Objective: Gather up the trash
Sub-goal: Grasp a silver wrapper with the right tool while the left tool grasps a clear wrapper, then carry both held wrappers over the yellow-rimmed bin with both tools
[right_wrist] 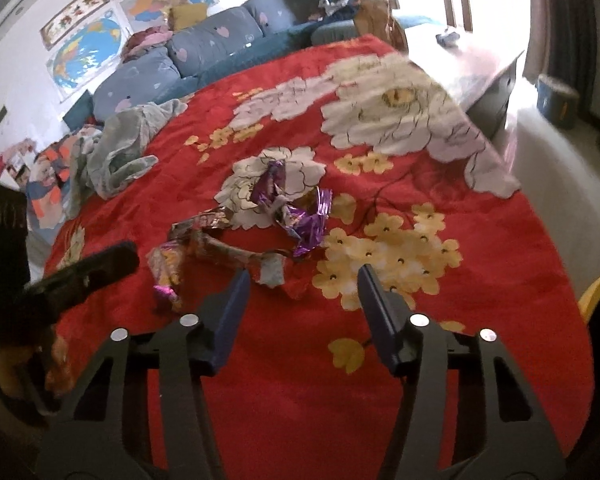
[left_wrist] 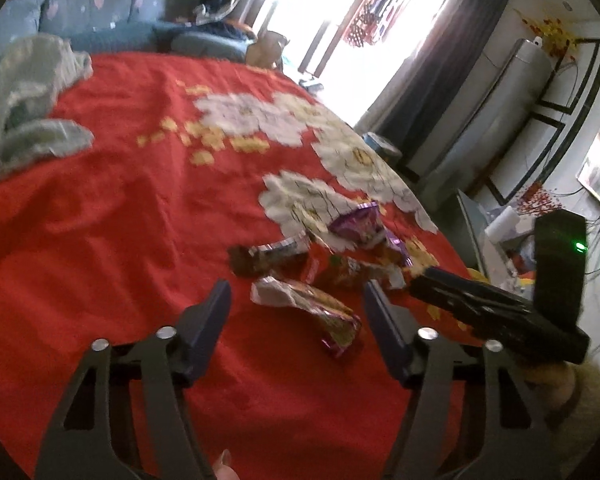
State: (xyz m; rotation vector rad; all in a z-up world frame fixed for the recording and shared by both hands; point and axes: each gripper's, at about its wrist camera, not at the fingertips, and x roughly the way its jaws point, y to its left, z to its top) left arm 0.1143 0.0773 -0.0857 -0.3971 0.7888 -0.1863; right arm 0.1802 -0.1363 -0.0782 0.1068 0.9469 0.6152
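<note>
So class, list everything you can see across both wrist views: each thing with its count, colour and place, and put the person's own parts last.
Blanket: one, red with white and yellow flowers, covering the bed.
Wrappers: a loose pile, exact count unclear, purple, brown and silvery, on the blanket's near side.
Cloth: one, pale grey-green, crumpled at the blanket's far left.
Cushions: several, blue-grey with hearts, behind the bed.
Maps: several, colourful, on the wall.
Left gripper: one, dark, open over a silvery wrapper.
Right gripper: one, dark, open beside the pile.
</note>
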